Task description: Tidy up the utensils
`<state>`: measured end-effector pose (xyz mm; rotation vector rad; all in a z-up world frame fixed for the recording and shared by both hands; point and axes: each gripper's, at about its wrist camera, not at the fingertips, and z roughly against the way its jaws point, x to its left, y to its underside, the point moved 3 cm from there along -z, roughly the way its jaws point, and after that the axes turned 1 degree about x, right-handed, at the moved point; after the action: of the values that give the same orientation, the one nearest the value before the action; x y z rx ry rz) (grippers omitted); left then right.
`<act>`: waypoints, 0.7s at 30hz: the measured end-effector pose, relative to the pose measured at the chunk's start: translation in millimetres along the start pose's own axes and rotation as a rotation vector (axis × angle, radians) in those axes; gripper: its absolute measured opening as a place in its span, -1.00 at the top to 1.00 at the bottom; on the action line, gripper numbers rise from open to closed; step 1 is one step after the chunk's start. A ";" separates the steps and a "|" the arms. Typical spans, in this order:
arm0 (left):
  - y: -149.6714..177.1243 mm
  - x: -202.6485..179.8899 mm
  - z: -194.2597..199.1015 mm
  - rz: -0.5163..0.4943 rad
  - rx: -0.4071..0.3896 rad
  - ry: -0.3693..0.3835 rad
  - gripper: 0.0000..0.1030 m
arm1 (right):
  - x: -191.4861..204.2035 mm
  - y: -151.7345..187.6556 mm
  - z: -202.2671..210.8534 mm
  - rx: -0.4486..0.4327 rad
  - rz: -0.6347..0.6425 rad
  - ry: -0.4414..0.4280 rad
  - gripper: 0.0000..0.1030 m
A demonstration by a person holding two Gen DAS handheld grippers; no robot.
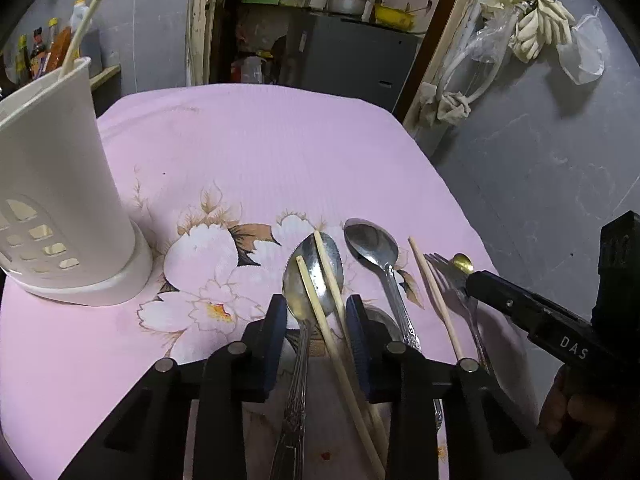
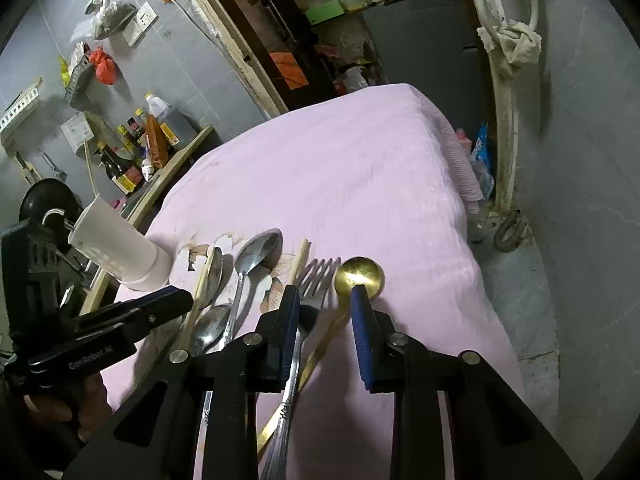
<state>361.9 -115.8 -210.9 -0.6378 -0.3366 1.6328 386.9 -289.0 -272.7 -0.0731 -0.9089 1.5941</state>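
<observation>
Utensils lie in a row on the pink flowered cloth (image 1: pixel 260 152). My left gripper (image 1: pixel 316 320) is open, its jaws narrowly straddling a steel spoon (image 1: pixel 312 268) and two chopsticks (image 1: pixel 328 280) that lie across it. A gap shows beside the spoon's handle. To the right lie a second spoon (image 1: pixel 372 244), a lone chopstick (image 1: pixel 434 300), a fork (image 1: pixel 448 276) and a gold spoon (image 1: pixel 462 262). My right gripper (image 2: pixel 326 316) is open, its jaws close around the handles of the fork (image 2: pixel 320 276) and gold spoon (image 2: pixel 358 274). A white utensil holder (image 1: pixel 68 200) stands upright at the left.
One long pale stick (image 1: pixel 92 12) leans out of the holder. Sauce bottles (image 2: pixel 128 160) crowd a shelf behind it. The cloth drops off at the right edge (image 2: pixel 472 208) to a grey floor. A doorway with a grey cabinet (image 1: pixel 352 56) lies beyond the table.
</observation>
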 end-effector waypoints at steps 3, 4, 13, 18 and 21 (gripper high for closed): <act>-0.1 3.2 -2.3 0.020 0.015 0.009 0.63 | 0.8 -0.6 -1.7 0.009 -0.002 -0.009 0.56; -0.2 4.1 -3.1 0.024 0.021 0.011 0.69 | 0.9 -0.6 -2.1 0.012 -0.004 -0.012 0.56; -0.5 8.0 -14.3 0.060 0.097 0.062 0.76 | 2.4 -3.0 -11.1 0.092 -0.056 -0.051 0.56; -6.3 12.4 -20.2 0.083 0.140 0.088 0.77 | -1.4 -2.7 -17.7 0.136 -0.128 -0.079 0.65; -9.5 13.7 -23.5 0.083 0.166 0.097 0.77 | -2.6 -2.3 -19.5 0.143 -0.166 -0.097 0.65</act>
<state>382.5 -104.1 -227.2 -0.6091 -0.1037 1.6828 399.6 -281.5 -285.9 0.1776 -0.8500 1.5128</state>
